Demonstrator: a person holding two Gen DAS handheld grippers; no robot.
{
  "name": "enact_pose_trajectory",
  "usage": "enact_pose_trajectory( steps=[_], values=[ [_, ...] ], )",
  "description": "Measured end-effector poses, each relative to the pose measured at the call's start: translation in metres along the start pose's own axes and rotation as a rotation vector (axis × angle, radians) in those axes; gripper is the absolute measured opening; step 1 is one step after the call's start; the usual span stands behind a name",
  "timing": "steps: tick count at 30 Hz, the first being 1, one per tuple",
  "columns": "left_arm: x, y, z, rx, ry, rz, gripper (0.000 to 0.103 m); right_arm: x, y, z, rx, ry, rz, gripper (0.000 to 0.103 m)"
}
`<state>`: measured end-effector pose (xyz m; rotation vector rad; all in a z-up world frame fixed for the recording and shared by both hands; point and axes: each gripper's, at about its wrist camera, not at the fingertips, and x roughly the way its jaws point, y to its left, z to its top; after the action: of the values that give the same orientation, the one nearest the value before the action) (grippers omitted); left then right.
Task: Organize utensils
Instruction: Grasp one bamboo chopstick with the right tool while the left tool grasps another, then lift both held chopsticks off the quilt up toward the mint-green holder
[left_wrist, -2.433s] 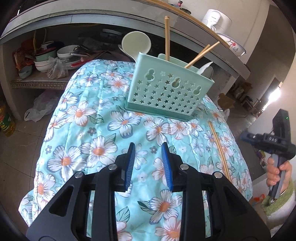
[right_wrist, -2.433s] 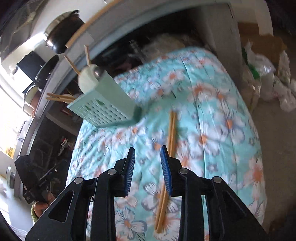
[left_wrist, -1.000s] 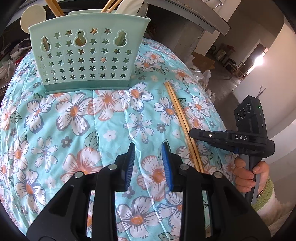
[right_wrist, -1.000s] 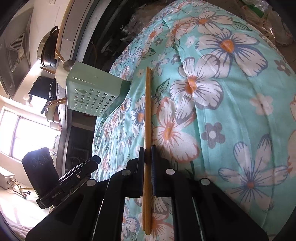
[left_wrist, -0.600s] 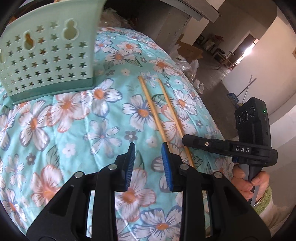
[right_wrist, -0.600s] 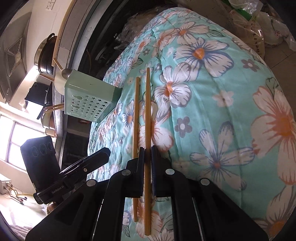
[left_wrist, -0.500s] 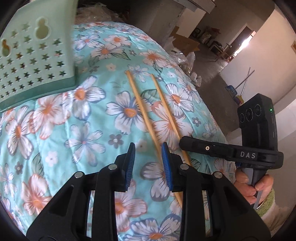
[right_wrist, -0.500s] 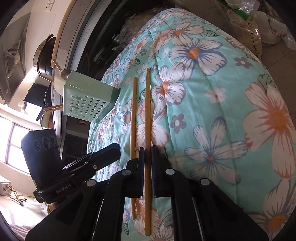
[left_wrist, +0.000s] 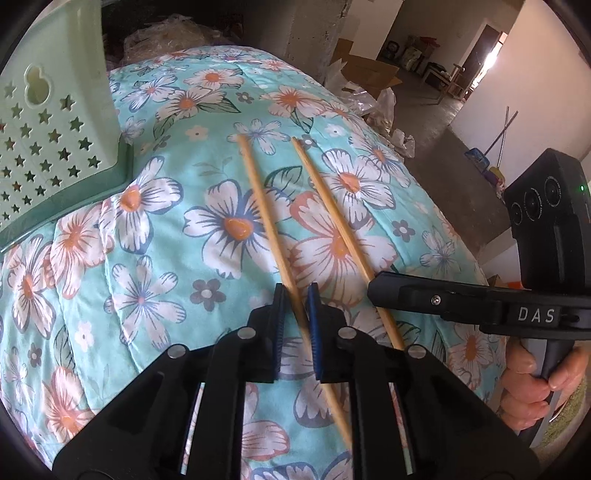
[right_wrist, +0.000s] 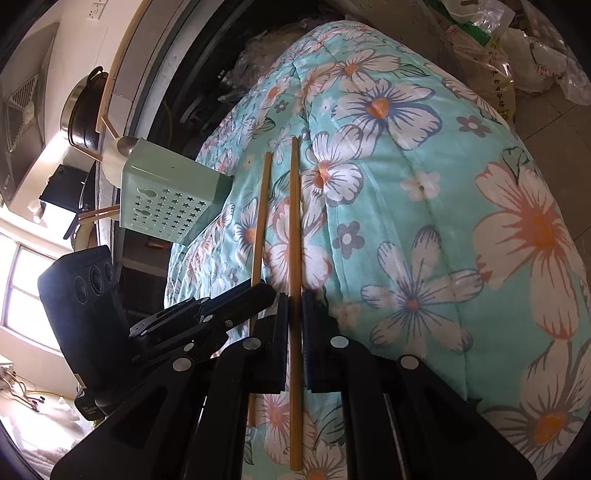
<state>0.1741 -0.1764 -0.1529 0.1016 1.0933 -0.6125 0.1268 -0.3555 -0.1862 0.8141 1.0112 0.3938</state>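
left gripper (left_wrist: 294, 295) jaws just closed further, now pinching left chopstick (left_wrist: 264, 221) lying on floral cloth (left_wrist: 155, 236). right gripper (right_wrist: 294, 295) jaws clamped on right chopstick (right_wrist: 294, 221), parallel just beside first. green utensil holder (left_wrist: 44, 147) stands on cloth, well apart leftward.

Two chopsticks lie side by side on the quilted cover (left_wrist: 155, 266): the left chopstick (left_wrist: 266, 221) runs between the left hand-held gripper (left_wrist: 295, 317) pads, the right chopstick (right_wrist: 294, 221) between the right hand-held gripper (right_wrist: 294, 317) pads. The utensil holder (left_wrist: 48, 155) stands behind, to the left (partly out of view).
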Motion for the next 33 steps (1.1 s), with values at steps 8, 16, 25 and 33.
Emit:
enact_pose_trajectory(
  steps=[8, 16, 25, 33],
  values=[
    [-0.039, 0.041, -0.031, -0.162, -0.027, -0.059, 0.005, 0.004, 0.015, -0.006, -0.042, 0.023, -0.015, 0.007],
    [-0.094, 0.106, -0.089, -0.383, -0.083, 0.008, 0.005, 0.026, 0.051, -0.018, -0.17, 0.1, -0.016, 0.007],
    [-0.116, 0.136, -0.098, -0.423, -0.096, 0.059, 0.015, 0.048, 0.096, -0.032, -0.386, 0.173, -0.148, 0.009],
    [-0.103, 0.133, -0.053, -0.278, -0.103, 0.089, 0.02, 0.05, 0.117, -0.006, -0.449, 0.124, -0.194, 0.023]
  ],
)
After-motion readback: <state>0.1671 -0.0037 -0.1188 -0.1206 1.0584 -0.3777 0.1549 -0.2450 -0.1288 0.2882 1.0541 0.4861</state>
